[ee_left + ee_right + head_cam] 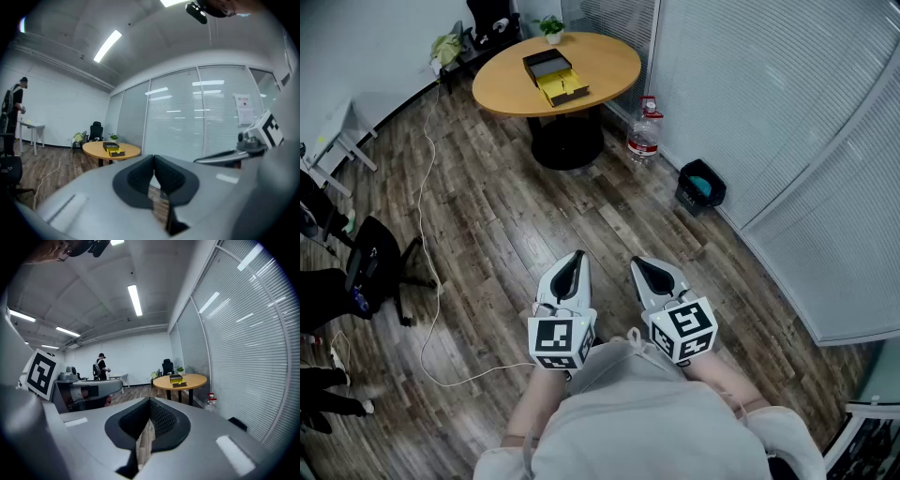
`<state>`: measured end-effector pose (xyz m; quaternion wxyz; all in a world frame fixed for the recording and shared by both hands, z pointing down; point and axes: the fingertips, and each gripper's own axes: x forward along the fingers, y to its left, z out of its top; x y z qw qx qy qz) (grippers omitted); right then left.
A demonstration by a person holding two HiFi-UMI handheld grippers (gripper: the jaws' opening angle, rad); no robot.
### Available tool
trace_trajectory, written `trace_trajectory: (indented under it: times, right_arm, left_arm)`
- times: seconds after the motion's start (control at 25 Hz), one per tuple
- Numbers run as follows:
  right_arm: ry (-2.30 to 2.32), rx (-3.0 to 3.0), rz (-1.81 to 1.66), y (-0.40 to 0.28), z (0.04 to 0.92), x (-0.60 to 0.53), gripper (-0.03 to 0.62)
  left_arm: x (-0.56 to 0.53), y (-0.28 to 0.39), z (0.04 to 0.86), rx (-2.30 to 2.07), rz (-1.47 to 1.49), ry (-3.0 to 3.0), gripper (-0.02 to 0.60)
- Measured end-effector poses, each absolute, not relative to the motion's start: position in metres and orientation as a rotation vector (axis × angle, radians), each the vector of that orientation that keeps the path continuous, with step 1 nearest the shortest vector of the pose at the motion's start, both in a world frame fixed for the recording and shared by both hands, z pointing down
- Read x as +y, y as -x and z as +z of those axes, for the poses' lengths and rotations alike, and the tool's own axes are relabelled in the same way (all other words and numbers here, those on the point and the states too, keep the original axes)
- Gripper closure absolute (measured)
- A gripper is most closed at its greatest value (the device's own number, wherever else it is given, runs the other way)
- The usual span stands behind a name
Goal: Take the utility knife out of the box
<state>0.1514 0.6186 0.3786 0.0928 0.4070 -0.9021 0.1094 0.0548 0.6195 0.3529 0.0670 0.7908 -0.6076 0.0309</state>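
Nothing is showing clearly enough to be read. A paper sheet (243,107) is hanging on the glass wall, its print blurring into grey lines. A bottle (643,134) on the floor is wearing a red label, too small to make out. The cube (561,342) on the left gripper (576,257) and the cube (686,329) on the right gripper (641,266) are showing only black-and-white square patterns, not letters or digits.
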Motion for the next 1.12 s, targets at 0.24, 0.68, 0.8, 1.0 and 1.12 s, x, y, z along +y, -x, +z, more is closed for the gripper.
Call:
trace_trajectory:
  times: [0.24,0.68,0.8,1.0,1.12]
  right_arm:
    - [-1.191,-2.674,0.336,-0.142,0.381,0.620,0.595]
    - [-1.268,-2.656,0.416,-0.161,0.387,0.617,0.595]
    - [-1.280,-2.653,0.442,-0.168,0.390,0.613,0.595]
    - [-1.284,-2.642,0.494,-0.179,0.402,0.603,0.595]
    - [-1.277,-2.632,0.528,-0.180,0.413,0.590,0.595]
  left_arm:
    - [0.619,-0.050,0.355,-1.815,0.093,-2.384,0.575]
    - [0.618,-0.063,0.364,-1.784,0.115,-2.371,0.575]
    - [0.613,-0.069,0.367,-1.772,0.122,-2.369,0.575]
    - [0.603,-0.080,0.377,-1.750,0.144,-2.362,0.575]
    - [0.591,-0.078,0.386,-1.740,0.156,-2.343,0.575]
